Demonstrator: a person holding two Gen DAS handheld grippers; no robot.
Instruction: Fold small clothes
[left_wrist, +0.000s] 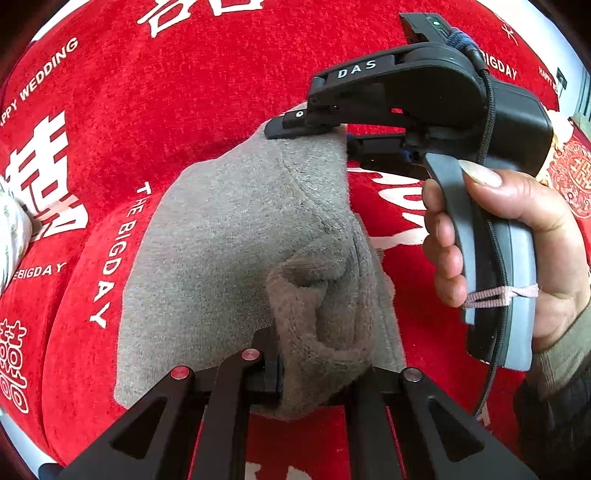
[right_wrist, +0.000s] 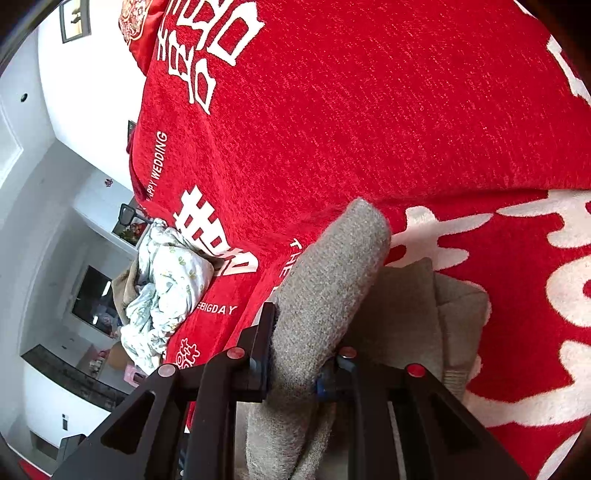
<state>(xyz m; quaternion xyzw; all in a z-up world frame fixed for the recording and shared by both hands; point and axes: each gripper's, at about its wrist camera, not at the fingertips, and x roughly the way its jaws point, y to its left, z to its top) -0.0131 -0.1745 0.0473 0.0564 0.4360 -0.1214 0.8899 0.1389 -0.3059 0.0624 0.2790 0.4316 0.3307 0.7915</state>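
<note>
Gripping the grey garment (left_wrist: 229, 236), both tools (left_wrist: 310, 373) (right_wrist: 295, 354) hover over "HAPPY WEDDING" red cover (left_wrist: 184, 74).

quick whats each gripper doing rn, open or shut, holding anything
Left gripper: shut on the near edge of the grey garment.
Right gripper: shut on the far edge of the same grey garment.

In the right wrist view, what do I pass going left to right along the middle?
White wall → floral cloth → grey garment shut in the right gripper → red bedspread.
</note>
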